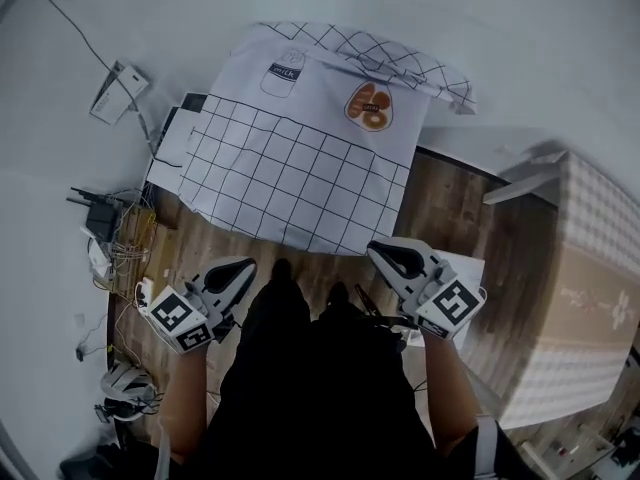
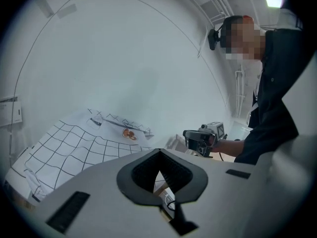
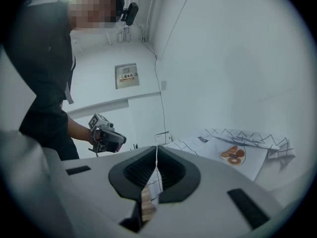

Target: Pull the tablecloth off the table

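Both the left claw [image 1: 249, 264] and right claw [image 1: 373, 249] sit pinched shut beside the white black-gridded tablecloth [image 1: 290, 158], its long axis running away from the person across the wooden surface [image 1: 450, 208].

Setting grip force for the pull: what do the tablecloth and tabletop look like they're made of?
Tablecloth: looks like thin, limp fabric, matte white with a printed black grid and pictures; its far edge lies in soft folds. The fibre can't be told.
Tabletop: wood or wood-look laminate, brown with plank-like grain lines and a smooth finish; can't tell which.

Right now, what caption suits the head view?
Both shut: left gripper and right gripper near the checked tablecloth on a wooden table.
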Motion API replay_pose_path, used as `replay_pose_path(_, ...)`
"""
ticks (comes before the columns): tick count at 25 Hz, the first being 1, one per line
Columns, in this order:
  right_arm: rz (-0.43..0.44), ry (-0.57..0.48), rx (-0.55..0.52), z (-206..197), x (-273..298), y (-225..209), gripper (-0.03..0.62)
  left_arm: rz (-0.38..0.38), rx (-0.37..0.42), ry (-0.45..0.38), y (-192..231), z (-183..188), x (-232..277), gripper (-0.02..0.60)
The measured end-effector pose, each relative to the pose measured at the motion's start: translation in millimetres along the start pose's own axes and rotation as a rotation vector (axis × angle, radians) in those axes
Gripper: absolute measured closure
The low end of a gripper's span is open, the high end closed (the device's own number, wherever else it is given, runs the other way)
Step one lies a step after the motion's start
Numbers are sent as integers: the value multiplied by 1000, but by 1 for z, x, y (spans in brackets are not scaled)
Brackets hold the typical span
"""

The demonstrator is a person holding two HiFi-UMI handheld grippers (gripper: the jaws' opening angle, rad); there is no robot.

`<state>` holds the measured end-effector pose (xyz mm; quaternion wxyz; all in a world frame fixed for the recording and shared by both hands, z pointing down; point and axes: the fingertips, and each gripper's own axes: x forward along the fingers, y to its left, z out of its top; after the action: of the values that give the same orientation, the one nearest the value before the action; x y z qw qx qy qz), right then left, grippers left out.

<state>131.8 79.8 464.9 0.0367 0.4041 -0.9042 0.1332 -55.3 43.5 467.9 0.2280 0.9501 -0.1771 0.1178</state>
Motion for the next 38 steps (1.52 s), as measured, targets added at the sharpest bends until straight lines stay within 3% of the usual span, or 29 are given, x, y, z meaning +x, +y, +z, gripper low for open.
replay_pose_path(3,-22,-2,2,13,19,-9,574,-13,5,-4,26,4,5,572)
replay_pose_path(8,-82,53,-25,25,52,-35,574,-54,-64,-81,89,32,13,571)
replay_pose_path(13,-116,81,-11,48,105,-49,574,-129,-41,-65,146,67,27,572)
replay_pose_path(21,-157,137,-18,70,192,-71,574,-170,162,73,226,110,37,571)
replay_pose_path(25,-182,156,-5,69,217,-91,572,-228,261,102,260,115,54,572)
replay_pose_path(33,-251,209,18,41,231,-122,569,-332,381,236,278,108,104,571)
replay_pose_path(35,-244,215,26,33,233,-130,552,-338,430,284,278,99,118,571)
replay_pose_path(38,-226,234,29,15,233,-145,470,-342,504,363,279,84,141,553)
